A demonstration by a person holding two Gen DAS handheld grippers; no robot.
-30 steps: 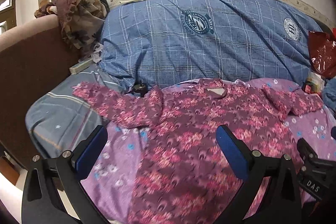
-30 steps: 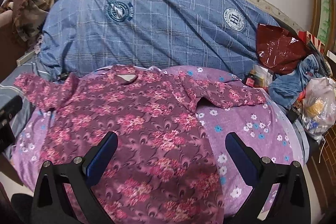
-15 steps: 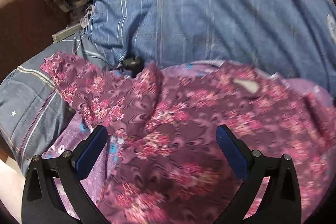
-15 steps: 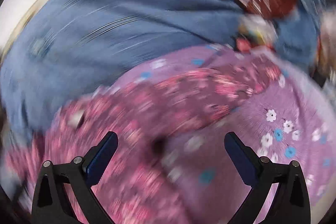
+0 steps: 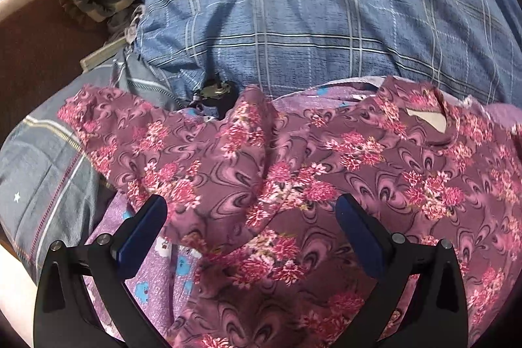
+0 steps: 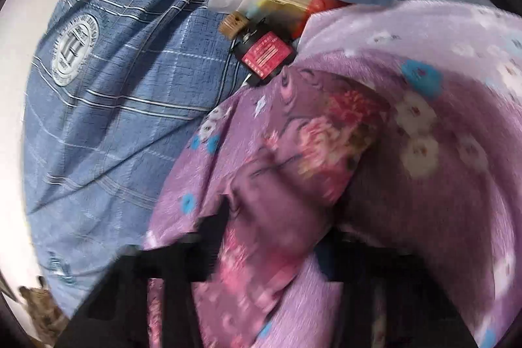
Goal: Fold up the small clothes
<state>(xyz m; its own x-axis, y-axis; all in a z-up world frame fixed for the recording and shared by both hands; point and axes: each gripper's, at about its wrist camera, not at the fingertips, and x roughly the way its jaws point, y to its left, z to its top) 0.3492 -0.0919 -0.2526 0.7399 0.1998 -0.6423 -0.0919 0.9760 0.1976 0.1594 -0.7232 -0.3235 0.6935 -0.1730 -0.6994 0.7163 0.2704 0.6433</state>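
On the purple bedspread [image 5: 143, 286] the floral shirt [image 5: 293, 185] lies spread and unfolded, so nearly everything remains: my left gripper [image 5: 251, 217] hovers spread wide above its sleeve, while blur hides whether my right gripper [image 6: 270, 250] grips cloth.

**Left gripper wide, right gripper blurred**

Our left gripper [image 5: 251, 217] sits low in its own view with both black arms reaching up and forward, the blue-padded fingers [image 5: 143, 227] spread far apart and level with each other, nothing between them. Our right gripper [image 6: 270, 237] is tilted and smeared by motion blur; we see only dark finger shapes low in the frame, and we cannot tell how far apart its jaws stand.
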